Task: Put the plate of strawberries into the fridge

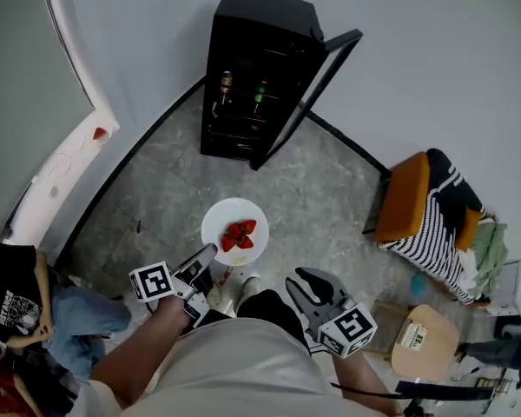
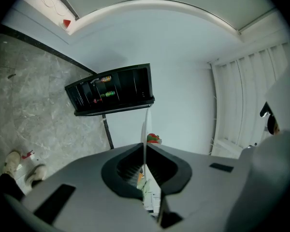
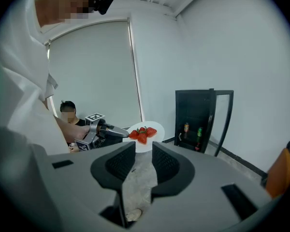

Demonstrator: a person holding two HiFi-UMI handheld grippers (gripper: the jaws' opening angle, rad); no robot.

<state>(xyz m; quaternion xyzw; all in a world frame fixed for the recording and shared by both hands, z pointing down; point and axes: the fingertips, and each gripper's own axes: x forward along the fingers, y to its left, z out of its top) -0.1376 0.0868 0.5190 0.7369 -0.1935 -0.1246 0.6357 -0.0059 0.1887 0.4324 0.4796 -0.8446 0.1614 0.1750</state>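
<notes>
**Plate of strawberries [image 1: 215,220], round and white, hanging on a single rim pinch**

I have the plate in the air above the grey speckled floor [image 1: 317,189], well short of the tall black fridge [image 1: 260,33]. The few red strawberries [image 1: 240,234] lie loose near its middle, and nothing fences them in. My only hold is the left gripper [image 1: 210,252]. Its jaws are pressed onto the near rim, and in the left gripper view the plate stands edge-on between them. My right gripper [image 1: 302,278] hangs off to the side with its jaws spread and nothing between them, so it gives no support.

The main risk, as I judge it, is that pinch. The rim looks thin and smooth, and the whole plate reaches out away from the grip. A jolt as I walk could let it pivot or slip free. Any tilt would roll the berries off the far edge.

At the fridge, the dark-framed glass door [image 1: 313,89] stands open on the right, and a shelf holds small bottles [image 1: 227,83]. If the far rim knocks a shelf front or the door, that could lever the plate out. A seated person in black [image 1: 17,298] at my left and an orange chair [image 1: 404,196] at my right look clear of the path.
</notes>
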